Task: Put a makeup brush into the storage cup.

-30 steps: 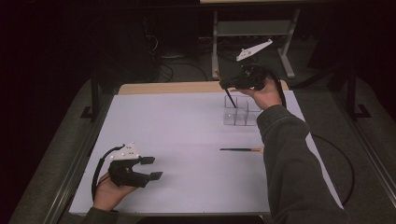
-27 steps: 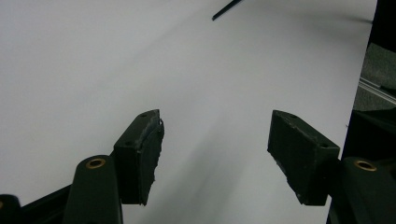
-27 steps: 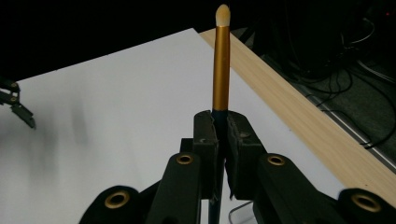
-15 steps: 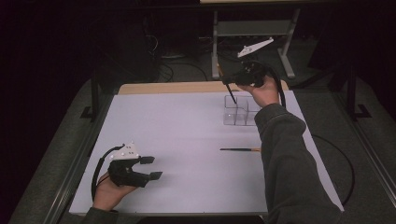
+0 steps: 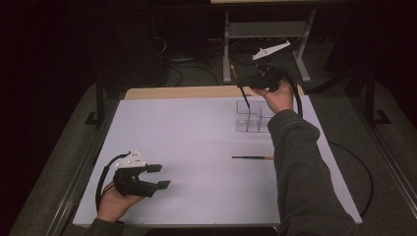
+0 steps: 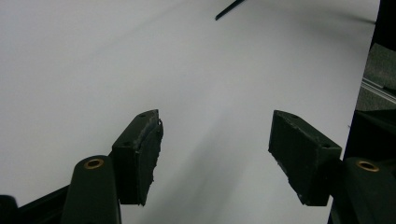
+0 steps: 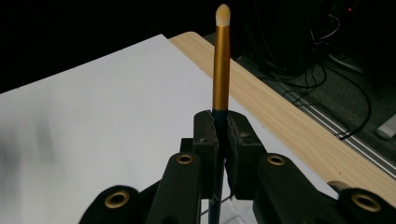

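My right gripper (image 5: 248,82) is held above the far right of the table, shut on a brush (image 5: 240,87) with a black handle and gold ferrule. The brush slants down, its lower end inside a clear plastic box (image 5: 252,117). In the right gripper view the gold ferrule and pale tip of the brush (image 7: 221,60) rise above the closed jaws of the right gripper (image 7: 221,128). A second brush (image 5: 253,158) lies flat on the white sheet (image 5: 196,142). My left gripper (image 5: 158,176) rests open near the front left; in the left gripper view the left gripper (image 6: 215,151) has nothing between its pads.
The second brush's end (image 6: 229,9) shows at the top of the left gripper view. A wooden table edge (image 5: 182,92) runs along the far side, with a metal stand (image 5: 265,34) and cables on the dark floor behind. The right sleeve (image 5: 305,172) crosses the table's right side.
My right gripper has lifted a little and shifted left with the brush, which now stands steeper over the clear box. The left gripper has stayed put.
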`<state>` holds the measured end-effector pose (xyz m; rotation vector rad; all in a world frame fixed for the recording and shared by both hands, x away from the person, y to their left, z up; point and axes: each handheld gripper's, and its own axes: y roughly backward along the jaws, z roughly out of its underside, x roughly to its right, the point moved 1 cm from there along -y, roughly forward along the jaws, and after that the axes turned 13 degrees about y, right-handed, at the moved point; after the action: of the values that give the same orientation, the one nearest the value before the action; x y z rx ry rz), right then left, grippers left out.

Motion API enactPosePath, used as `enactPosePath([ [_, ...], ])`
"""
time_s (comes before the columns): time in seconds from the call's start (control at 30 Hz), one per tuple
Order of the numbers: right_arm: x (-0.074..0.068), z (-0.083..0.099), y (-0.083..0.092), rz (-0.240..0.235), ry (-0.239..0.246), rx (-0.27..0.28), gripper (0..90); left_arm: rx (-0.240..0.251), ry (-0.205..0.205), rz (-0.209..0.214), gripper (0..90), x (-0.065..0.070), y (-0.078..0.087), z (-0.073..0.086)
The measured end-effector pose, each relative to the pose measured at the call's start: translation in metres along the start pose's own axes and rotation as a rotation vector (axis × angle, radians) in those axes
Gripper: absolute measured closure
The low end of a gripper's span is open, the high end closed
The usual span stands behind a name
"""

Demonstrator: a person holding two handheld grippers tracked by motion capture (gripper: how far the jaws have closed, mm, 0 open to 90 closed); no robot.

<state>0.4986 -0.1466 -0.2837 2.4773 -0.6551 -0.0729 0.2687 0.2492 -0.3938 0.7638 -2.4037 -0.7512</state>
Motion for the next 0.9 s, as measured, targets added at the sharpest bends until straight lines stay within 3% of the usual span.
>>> enactPosePath([
  [0.4, 0.006, 0.008, -0.012, 0.028, -0.029, 0.001, 82.7, -0.004, -0.004, -0.007, 31.7, 0.000, 0.001, 0.000],
  [0.67, 0.007, 0.015, -0.023, 0.041, -0.054, -0.008, 82.7, 0.010, 0.020, -0.003, 31.5, 0.000, 0.001, 0.001],
  [0.9, 0.007, 0.021, -0.025, 0.048, -0.057, -0.011, 82.7, 0.009, 0.010, -0.006, 31.2, -0.001, 0.002, 0.000],
])
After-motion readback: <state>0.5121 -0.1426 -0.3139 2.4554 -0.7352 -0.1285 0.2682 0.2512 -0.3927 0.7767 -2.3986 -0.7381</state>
